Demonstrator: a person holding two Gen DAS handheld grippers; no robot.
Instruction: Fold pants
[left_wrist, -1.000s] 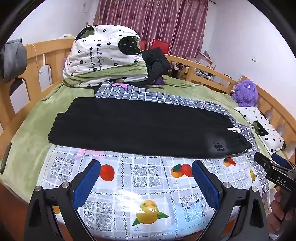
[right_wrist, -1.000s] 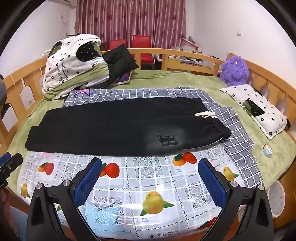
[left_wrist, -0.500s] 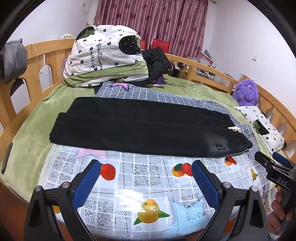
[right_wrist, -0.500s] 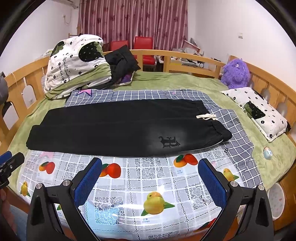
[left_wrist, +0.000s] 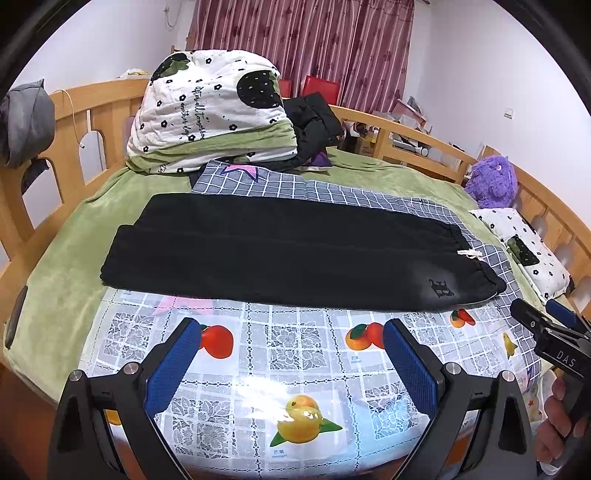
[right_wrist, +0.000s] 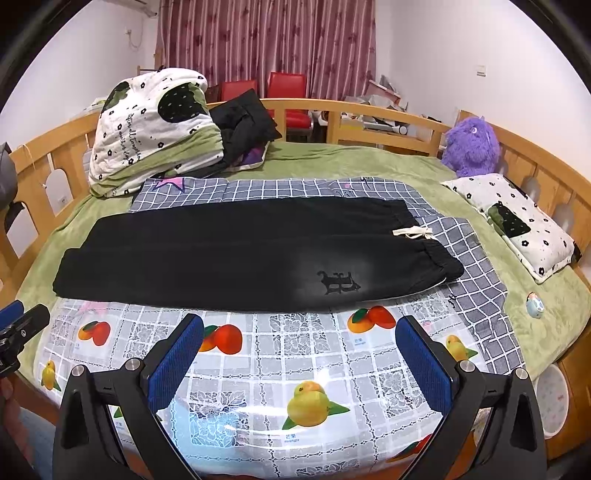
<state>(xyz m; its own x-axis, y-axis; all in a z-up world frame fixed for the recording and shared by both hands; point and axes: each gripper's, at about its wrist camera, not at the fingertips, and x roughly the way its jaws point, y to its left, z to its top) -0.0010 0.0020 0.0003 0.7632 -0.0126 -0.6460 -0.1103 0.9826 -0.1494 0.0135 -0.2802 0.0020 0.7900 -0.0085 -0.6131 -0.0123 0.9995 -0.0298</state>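
Note:
Black pants (left_wrist: 288, 254) lie flat across the bed, folded lengthwise, waistband and white drawstring (left_wrist: 469, 254) at the right, leg cuffs at the left. They also show in the right wrist view (right_wrist: 240, 254), with a dark logo (right_wrist: 338, 282) near the waist. My left gripper (left_wrist: 291, 358) is open and empty, above the fruit-print sheet in front of the pants. My right gripper (right_wrist: 299, 354) is open and empty, likewise short of the pants' near edge. Each gripper shows at the edge of the other's view.
A glossy fruit-print sheet (right_wrist: 295, 369) covers the near bed, a grey checked cloth (right_wrist: 472, 258) lies under the pants. A rolled quilt (left_wrist: 214, 110) and black jacket (left_wrist: 314, 122) sit at the back left. A purple plush (right_wrist: 471, 146) and pillow (right_wrist: 517, 221) are right. Wooden rails (left_wrist: 37, 177) surround the bed.
Both grippers have risen and drawn back slightly, so the pants sit a little lower in view. Both stay open; the pants have not moved.

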